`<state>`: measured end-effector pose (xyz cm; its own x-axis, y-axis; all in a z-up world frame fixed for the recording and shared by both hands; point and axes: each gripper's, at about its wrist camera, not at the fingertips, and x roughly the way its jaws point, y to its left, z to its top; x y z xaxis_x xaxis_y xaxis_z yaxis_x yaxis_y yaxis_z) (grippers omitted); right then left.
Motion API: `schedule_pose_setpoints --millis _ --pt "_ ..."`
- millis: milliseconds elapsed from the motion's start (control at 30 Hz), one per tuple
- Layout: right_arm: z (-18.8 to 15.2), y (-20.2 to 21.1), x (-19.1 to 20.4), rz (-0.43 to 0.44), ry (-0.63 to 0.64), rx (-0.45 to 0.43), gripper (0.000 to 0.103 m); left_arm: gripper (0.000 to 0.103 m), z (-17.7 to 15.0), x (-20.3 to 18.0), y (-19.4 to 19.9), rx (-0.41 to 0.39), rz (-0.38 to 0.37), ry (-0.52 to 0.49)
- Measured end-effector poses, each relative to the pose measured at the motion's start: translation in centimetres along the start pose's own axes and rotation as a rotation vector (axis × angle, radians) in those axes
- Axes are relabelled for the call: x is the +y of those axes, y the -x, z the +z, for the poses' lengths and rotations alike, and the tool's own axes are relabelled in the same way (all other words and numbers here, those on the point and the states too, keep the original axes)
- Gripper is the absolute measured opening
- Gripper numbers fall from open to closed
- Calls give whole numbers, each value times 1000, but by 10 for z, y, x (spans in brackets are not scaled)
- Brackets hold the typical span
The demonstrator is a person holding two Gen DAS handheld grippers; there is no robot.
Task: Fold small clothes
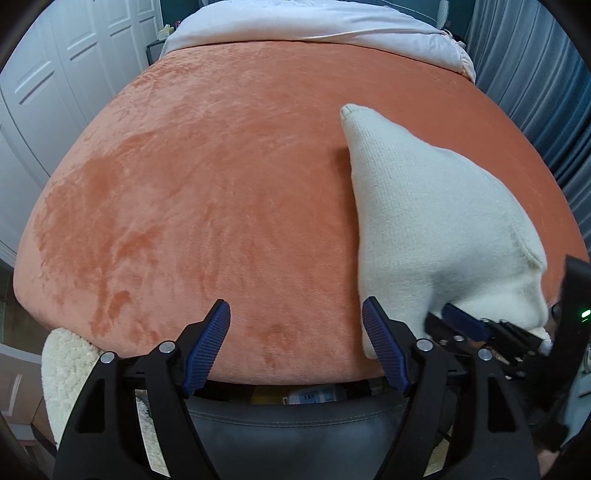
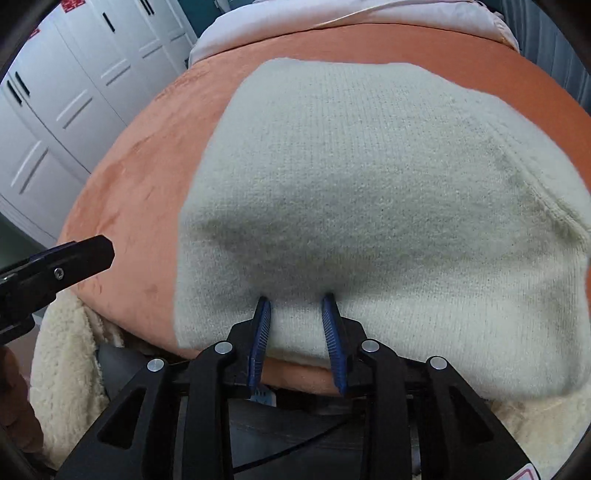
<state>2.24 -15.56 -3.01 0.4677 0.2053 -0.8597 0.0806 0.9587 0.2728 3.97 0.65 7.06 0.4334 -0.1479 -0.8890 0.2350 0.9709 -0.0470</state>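
Note:
A cream knitted garment (image 2: 369, 192) lies on the orange plush bed cover (image 2: 140, 192), near its front edge. My right gripper (image 2: 295, 301) is at the garment's near hem, its blue pads (image 2: 262, 332) partly closed with a bunch of the knit between them. In the left wrist view the same garment (image 1: 424, 206) lies at the right, and the right gripper (image 1: 465, 321) shows at its near corner. My left gripper (image 1: 297, 306) is open and empty over bare orange cover, left of the garment. Its black finger tip also shows in the right wrist view (image 2: 74, 258).
A white quilt (image 1: 314, 26) lies across the far end of the bed. White wardrobe doors (image 1: 55, 74) stand at the left, blue-grey curtains (image 1: 535, 92) at the right. A cream fleece throw (image 2: 62, 369) and a grey seat (image 1: 295, 424) sit below the bed's front edge.

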Motion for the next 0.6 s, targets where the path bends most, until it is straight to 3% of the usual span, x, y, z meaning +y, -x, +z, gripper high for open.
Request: schedule_pose_setpoints --millis 67,167,267,400,467,600 --pt "3 17 -1 5 -18 1 26 72 1 4 -1 3 5 10" --pt "1 58 -15 28 -66 -100 25 72 4 6 -3 14 -6 29" --pt "-6 95 -45 -27 -140 -196 25 72 12 -2 1 2 -41 19" --pt "-14 117 -98 -98 -245 -226 25 72 33 -29 9 -30 -134 5" --pt "-16 126 -102 -99 -280 -251 12 72 44 -47 10 -39 -174 0" --pt "-17 127 -101 -95 -233 -270 7 72 57 -79 -9 -34 -148 -38"
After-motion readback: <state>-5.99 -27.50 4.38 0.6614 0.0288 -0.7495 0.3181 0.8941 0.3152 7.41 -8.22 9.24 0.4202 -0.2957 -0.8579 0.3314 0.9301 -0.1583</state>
